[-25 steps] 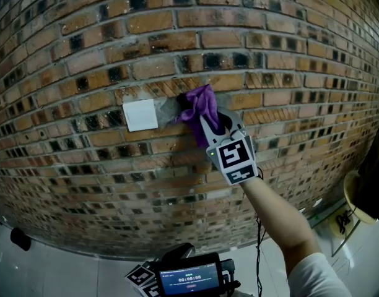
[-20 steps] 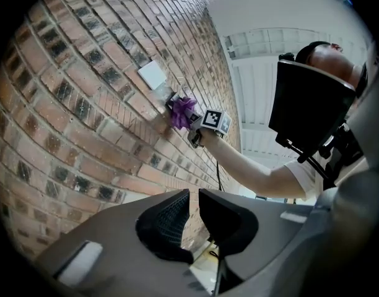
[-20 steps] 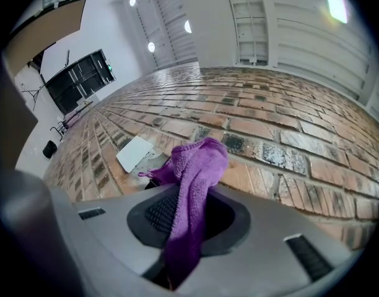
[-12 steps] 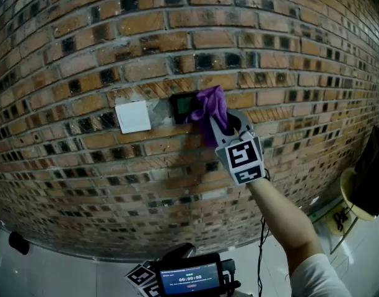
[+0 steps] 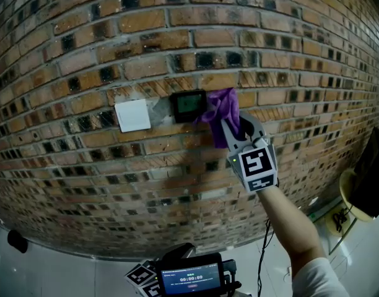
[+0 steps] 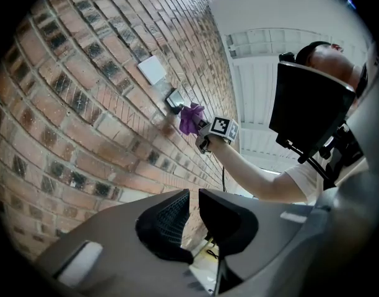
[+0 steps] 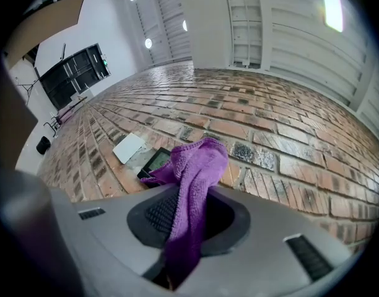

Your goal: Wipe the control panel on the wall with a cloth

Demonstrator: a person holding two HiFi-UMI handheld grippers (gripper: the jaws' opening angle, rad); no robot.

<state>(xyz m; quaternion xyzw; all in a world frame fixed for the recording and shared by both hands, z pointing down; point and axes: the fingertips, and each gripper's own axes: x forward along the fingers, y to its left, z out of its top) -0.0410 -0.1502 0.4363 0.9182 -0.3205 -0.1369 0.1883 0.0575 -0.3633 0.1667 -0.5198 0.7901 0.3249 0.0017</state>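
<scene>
While the left gripper (image 6: pixel 194 193) hangs low near the body, its jaws drawn together to a bare slit with nothing between them, a small lit screen (image 5: pixel 188 278) sits just beside its marker cube, above the pale floor (image 5: pixel 65 271). Farther out, the person's right forearm (image 5: pixel 288 218) reaches up and leftward to the right gripper (image 5: pixel 238 129), whose jaws are clenched on a purple cloth (image 5: pixel 222 109). One end of the cloth trails back down through the jaws, and the bunched front end stands out ahead of the tips against the brick wall (image 5: pixel 270 54).

On that wall, the cloth's left fold overlaps the right edge of the dark control panel (image 5: pixel 188 105). The panel's greenish screen and its top, left and bottom edges lie uncovered. Left of the panel comes a patch of grey mortar, then a white square plate (image 5: pixel 132 115), close by but apart from the panel.

Above, below and to the right of the cloth there is only flat brick, so the gripper has open wall on those three sides. The plate is the one raised edge to the left.
</scene>
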